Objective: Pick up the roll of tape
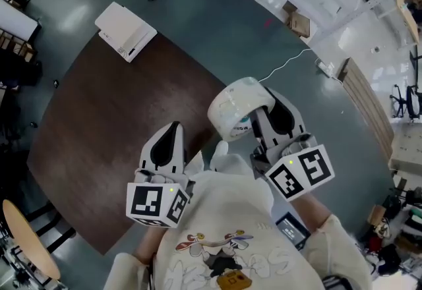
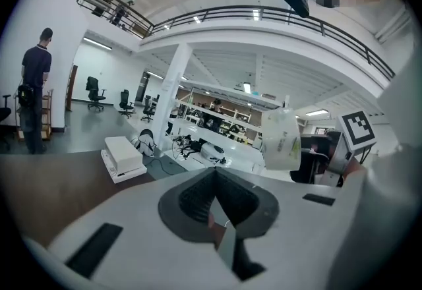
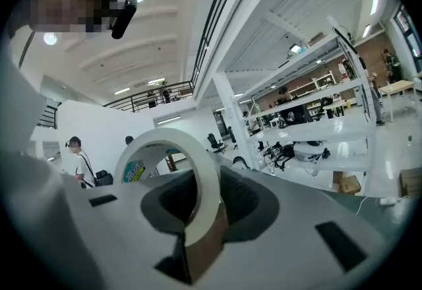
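White roll of tape (image 1: 236,109) is pinched by its wall in the right tongs (image 1: 264,117), likely to carry it free above the brown table (image 1: 99,124), with the left tongs (image 1: 173,132) just left, pressed together on nothing, and a white box (image 1: 125,31) far off, blocking nothing

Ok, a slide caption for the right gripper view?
Right hand-held gripper shut on a white roll of tape, open workshop hall beyond.

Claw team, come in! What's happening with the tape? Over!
Right claw shut on roll of tape, up off the table. Left claw shut, empty. Nothing in the way.
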The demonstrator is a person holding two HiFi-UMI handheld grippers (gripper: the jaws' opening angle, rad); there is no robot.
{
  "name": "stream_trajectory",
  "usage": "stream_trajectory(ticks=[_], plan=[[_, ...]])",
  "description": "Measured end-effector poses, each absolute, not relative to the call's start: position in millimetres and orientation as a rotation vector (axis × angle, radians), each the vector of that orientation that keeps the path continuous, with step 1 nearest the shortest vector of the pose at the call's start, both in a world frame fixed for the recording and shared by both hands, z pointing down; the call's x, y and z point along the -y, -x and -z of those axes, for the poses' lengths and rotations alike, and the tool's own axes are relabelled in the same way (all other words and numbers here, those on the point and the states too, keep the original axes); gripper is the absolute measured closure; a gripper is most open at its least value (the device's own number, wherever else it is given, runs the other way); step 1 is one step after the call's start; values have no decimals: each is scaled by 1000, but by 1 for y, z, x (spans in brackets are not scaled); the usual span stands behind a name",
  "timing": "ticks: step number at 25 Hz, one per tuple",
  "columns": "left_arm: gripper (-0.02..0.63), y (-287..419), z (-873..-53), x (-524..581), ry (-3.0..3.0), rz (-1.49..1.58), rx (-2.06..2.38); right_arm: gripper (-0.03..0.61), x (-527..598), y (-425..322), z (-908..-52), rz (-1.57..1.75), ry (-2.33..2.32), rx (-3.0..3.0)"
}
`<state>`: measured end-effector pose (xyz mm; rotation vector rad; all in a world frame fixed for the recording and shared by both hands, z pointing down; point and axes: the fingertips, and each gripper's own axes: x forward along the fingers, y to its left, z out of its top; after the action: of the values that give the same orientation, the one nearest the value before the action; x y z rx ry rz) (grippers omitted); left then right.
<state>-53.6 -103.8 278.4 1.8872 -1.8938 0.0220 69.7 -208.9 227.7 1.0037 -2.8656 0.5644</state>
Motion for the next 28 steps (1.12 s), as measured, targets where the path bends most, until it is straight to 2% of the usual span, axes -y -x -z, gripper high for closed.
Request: stream_trajectory(ticks=[12,28], plan=[[607,33,-258,94,-1947,-37,1896,486,184,-103,-201,-567,-1047,2932],[607,16,-249,90,-1970,-36,1911,485,173,-124,-214,-625,-1054,2922]])
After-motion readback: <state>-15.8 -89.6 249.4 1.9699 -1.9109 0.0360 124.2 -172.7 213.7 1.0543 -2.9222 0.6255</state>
